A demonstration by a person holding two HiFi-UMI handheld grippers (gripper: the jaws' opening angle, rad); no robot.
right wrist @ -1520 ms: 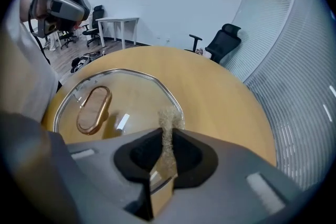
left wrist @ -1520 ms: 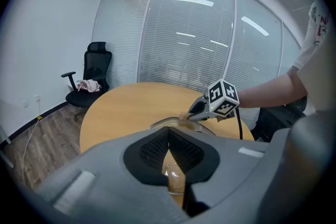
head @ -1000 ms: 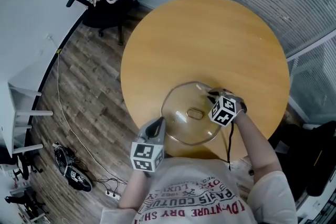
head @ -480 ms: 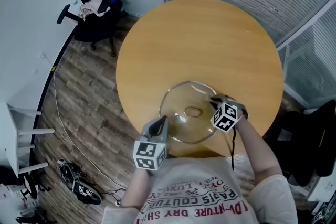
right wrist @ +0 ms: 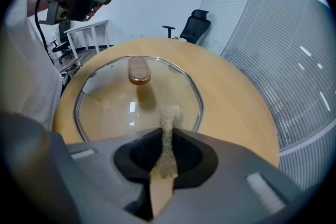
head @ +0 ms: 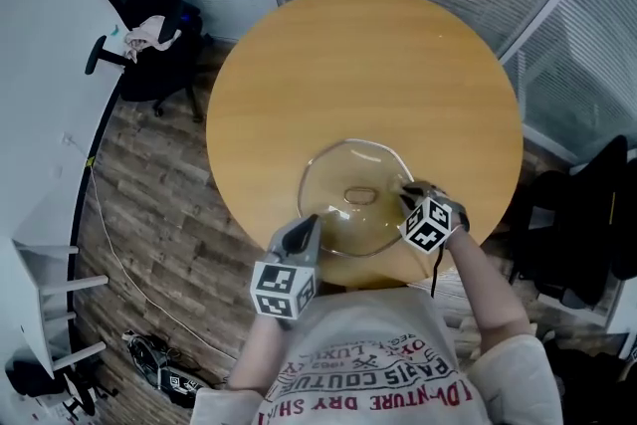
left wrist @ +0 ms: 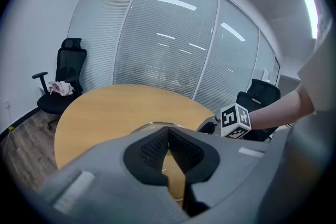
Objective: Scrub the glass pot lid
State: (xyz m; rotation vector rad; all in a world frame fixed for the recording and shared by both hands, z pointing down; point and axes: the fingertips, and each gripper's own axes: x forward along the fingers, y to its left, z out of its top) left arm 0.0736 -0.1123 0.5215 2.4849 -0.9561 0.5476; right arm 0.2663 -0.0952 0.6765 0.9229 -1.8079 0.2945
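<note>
head view: round wooden table (head: 299,65) over plank floor (head: 149,176); right claw (head: 405,197) pinches a pad (right wrist: 170,118), left claw (head: 303,231) closed.

a glass pot lid (head: 343,219) lies on the near part of a round table (head: 398,65). the left gripper (head: 304,232) is at the lid's near left edge. the right gripper (head: 406,198) is at its right edge, with a scrub pad (right wrist: 169,128) between its jaws and over the lid. an office chair (head: 139,25) stands on the floor off the table's far left.

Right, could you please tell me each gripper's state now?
Left gripper: closed, empty.
Right gripper: closed on a beige scrub pad.
</note>
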